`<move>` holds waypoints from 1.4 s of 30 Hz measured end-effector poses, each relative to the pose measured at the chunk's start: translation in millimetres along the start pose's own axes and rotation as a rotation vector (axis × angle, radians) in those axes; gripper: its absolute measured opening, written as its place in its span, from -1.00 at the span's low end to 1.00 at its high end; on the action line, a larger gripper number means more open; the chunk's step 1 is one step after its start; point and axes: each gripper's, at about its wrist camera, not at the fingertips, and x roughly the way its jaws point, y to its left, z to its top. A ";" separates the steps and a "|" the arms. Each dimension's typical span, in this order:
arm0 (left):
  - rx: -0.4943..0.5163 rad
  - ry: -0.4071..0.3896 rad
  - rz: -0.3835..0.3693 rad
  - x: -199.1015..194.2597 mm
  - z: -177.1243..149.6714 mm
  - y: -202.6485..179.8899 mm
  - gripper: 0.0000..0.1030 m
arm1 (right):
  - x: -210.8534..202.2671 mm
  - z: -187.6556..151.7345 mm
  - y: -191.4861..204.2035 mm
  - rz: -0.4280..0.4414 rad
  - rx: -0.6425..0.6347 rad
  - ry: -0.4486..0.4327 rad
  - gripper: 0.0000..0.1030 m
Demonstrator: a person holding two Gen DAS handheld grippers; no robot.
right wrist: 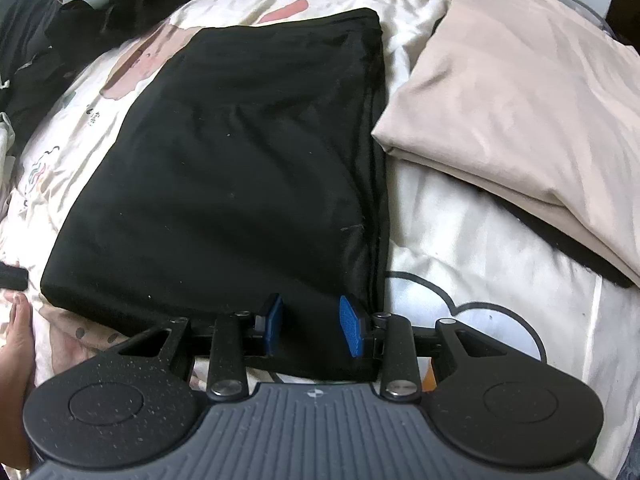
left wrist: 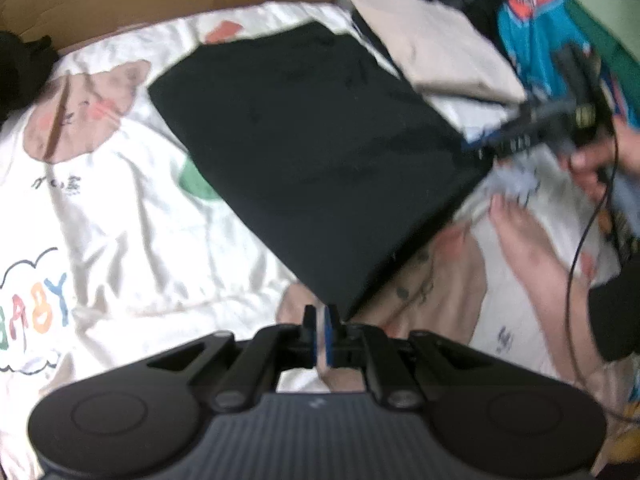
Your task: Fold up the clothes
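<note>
We're over a cartoon-print bedsheet. Left gripper sits low, pads pinched together right at the near corner of the folded black garment. Right gripper hovers spread open over its edge; beige folded pile just beside it.

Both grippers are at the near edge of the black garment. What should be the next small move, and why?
Probably close the right gripper on the near edge of the black garment. Its jaws stand open around that edge, while the left gripper is already shut at the near corner. With both holding, the edge could be lifted for another fold.
</note>
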 end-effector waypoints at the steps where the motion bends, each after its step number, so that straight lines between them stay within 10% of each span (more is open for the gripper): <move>1: -0.019 -0.017 -0.007 -2.8 4.4 3.5 -0.93 | -1.0 -0.7 -1.1 0.000 0.006 0.000 -0.26; 11: -0.043 -0.088 -0.057 23.2 38.0 -6.1 -0.92 | -5.5 -3.0 -5.4 -0.005 0.016 0.005 -0.26; 29: -0.018 0.031 -0.081 48.6 8.4 5.2 -0.91 | -7.5 -7.9 -25.8 -0.052 0.080 0.032 -0.24; 42: -0.057 -0.102 -0.153 46.2 48.9 1.7 -0.81 | -29.3 6.3 -15.4 0.007 0.074 -0.033 -0.24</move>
